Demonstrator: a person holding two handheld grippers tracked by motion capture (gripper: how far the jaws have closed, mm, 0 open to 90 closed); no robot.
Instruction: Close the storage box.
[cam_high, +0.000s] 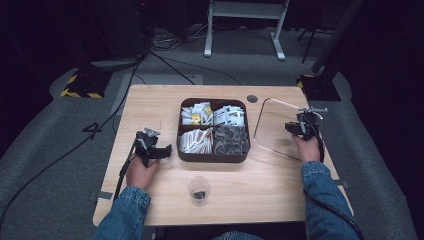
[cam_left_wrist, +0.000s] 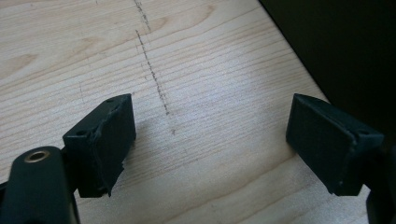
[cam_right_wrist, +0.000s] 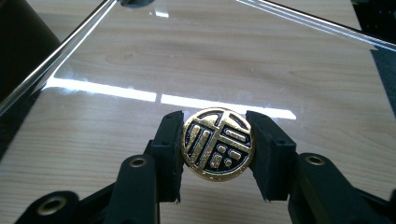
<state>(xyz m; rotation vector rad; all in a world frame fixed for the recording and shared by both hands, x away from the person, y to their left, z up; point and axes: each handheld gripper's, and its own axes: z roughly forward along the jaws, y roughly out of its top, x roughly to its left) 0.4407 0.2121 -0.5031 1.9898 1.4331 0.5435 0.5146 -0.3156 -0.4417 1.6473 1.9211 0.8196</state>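
Observation:
My right gripper (cam_right_wrist: 216, 149) is shut on a round black and gold medallion (cam_right_wrist: 217, 143) with a raised character on its face, held upright between the two pads. It hangs just above a clear acrylic lid (cam_right_wrist: 196, 60) that lies on the wooden table. In the high view the right gripper (cam_high: 298, 127) is at the table's right side, over that clear lid (cam_high: 272, 125). My left gripper (cam_left_wrist: 210, 140) stands open over bare wood, nothing between its jaws; in the high view the left gripper (cam_high: 161, 151) lies left of the tray.
A dark tray (cam_high: 214, 157) with several compartments of packets and dark pieces sits mid-table. A clear plastic cup (cam_high: 199, 190) with dark bits inside stands near the front edge. The tray's dark wall (cam_left_wrist: 336, 51) rises to the right of the left gripper.

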